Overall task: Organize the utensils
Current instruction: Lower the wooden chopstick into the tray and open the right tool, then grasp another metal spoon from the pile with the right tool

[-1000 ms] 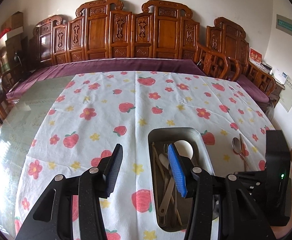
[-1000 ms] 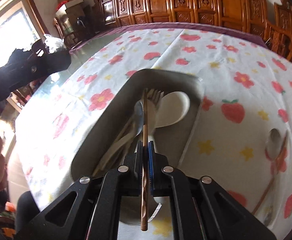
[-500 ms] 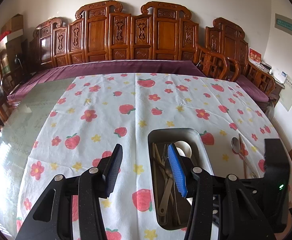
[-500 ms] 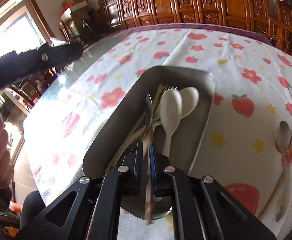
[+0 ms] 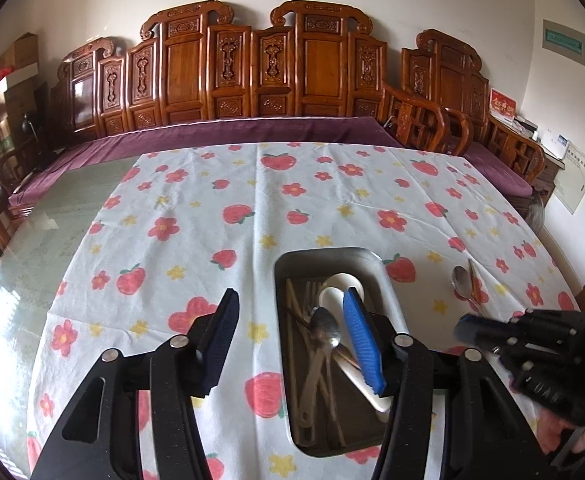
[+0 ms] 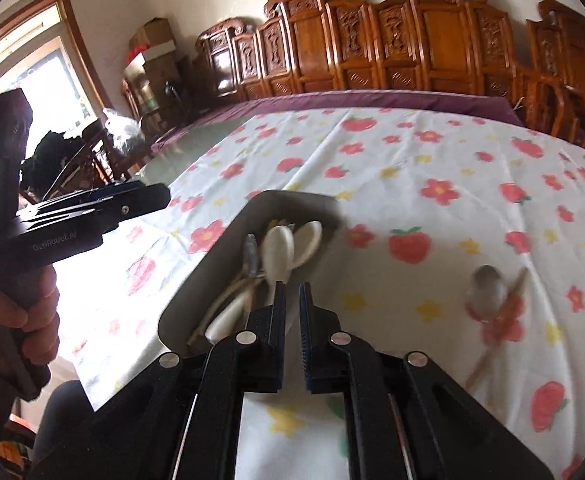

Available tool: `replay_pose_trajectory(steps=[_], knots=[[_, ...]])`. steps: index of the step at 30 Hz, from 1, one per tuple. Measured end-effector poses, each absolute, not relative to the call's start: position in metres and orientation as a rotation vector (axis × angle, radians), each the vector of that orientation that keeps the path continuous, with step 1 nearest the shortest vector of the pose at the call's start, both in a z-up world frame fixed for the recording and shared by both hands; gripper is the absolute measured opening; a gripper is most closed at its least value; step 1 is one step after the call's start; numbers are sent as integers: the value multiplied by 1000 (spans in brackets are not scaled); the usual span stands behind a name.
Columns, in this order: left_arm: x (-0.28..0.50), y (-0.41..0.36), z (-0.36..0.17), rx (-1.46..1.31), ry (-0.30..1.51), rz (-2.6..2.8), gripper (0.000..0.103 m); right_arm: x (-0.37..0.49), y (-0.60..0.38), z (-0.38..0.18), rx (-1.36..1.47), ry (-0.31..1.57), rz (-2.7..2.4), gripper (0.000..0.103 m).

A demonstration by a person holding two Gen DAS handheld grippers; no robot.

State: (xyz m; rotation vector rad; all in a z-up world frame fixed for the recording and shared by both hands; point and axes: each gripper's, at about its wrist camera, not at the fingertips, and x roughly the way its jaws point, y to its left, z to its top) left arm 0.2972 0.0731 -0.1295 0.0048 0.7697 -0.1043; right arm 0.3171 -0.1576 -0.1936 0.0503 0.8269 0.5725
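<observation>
From the left wrist, the left tool (image 5: pixel 288 334) hangs over the strawberry-print cloth (image 5: pixel 196 216) on the desk, beside the tray. Its jaws have just been opening, stand about half spread and hold nothing. The steel tray (image 5: pixel 386 280), rectangular with rounded corners, gathers the sorted pieces: pale chopsticks (image 5: pixel 292 320), white spoons (image 5: pixel 342 282) and a shiny metal spoon (image 5: pixel 324 326), all lying lengthwise so they pack neatly. A loose metal spoon (image 5: pixel 461 280) lies on the cloth, well apart from the tray. The right tool (image 5: pixel 462 330) reaches in from the right.

From the right wrist, the right tool (image 6: pixel 291 300) shows a narrow gap between its ribbed pads (image 6: pixel 304 340), with nothing gripped. The tray (image 6: pixel 228 248) lies ahead; the loose spoon (image 6: pixel 487 289), crossed by a brown stick-like utensil (image 6: pixel 496 332), probably comes next.
</observation>
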Motion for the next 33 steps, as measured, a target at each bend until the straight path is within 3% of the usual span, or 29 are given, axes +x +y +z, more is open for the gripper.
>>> replay_pose_trajectory(steps=[6, 10, 15, 33], knots=[[296, 47, -133, 10, 775, -152, 52, 316, -214, -197, 6, 793, 483, 9], [299, 22, -138, 22, 785, -193, 52, 322, -256, -209, -1, 781, 397, 22], [299, -11, -145, 39, 796, -239, 52, 333, -285, -233, 44, 812, 361, 22], [288, -62, -164, 86, 833, -297, 52, 351, -258, -285, -107, 970, 339, 22]])
